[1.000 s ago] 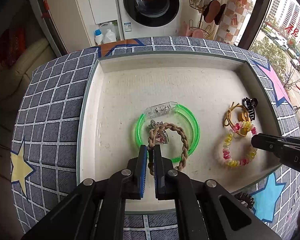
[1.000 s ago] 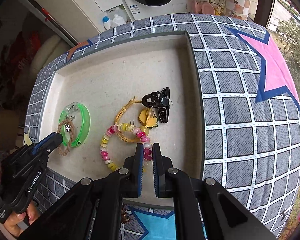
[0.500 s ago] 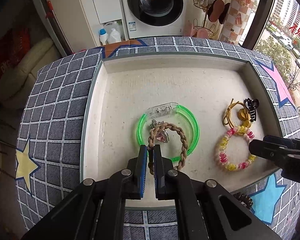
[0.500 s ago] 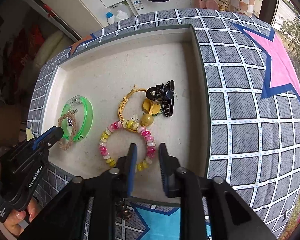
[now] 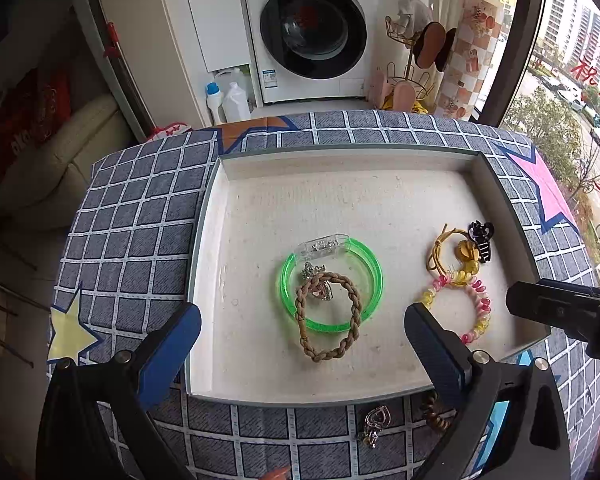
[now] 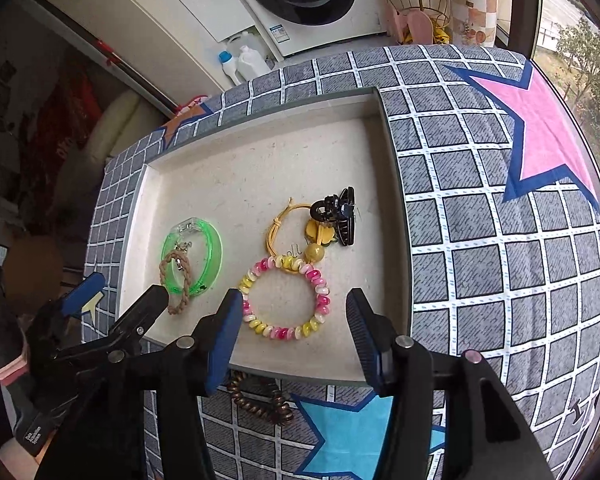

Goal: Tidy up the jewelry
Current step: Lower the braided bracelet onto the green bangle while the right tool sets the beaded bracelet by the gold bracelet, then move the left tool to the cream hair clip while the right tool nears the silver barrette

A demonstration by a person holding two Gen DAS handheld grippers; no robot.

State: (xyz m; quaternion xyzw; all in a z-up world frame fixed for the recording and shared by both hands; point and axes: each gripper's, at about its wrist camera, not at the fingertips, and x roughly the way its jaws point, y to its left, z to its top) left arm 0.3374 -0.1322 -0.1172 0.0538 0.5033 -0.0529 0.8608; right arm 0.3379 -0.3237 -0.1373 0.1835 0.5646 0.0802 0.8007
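Both drops look done, so this step is really about backing off cleanly and picking the next piece.

Left gripper (image 5: 302,334): fingers spread wide, opening, nothing between the pads. Braided rope bracelet (image 5: 327,316) lying flat in the tray (image 5: 340,160), draped over the near rim of the green bangle (image 5: 332,280), with a small silver charm (image 5: 316,284) inside the ring. Worth lifting straight up here so a fingertip doesn't snag the braid and drag it off.

Right gripper (image 6: 294,312): fingers also opening, apart and clear of everything, hovering over the pink-and-yellow bead bracelet (image 6: 286,298). That one rests flat on the tray floor, touching the yellow cord tie (image 6: 296,228), with the black claw clip (image 6: 338,216) just beside it.

Still outside the tray on the checked cloth (image 6: 500,240): a brown spiral hair tie (image 6: 260,396) and a silver earring-ish piece (image 5: 374,424), both right against the near wall. Probably next. Best to come in low from the near side, pinch the spiral across its coil, and lift well clear of the rim before moving over.
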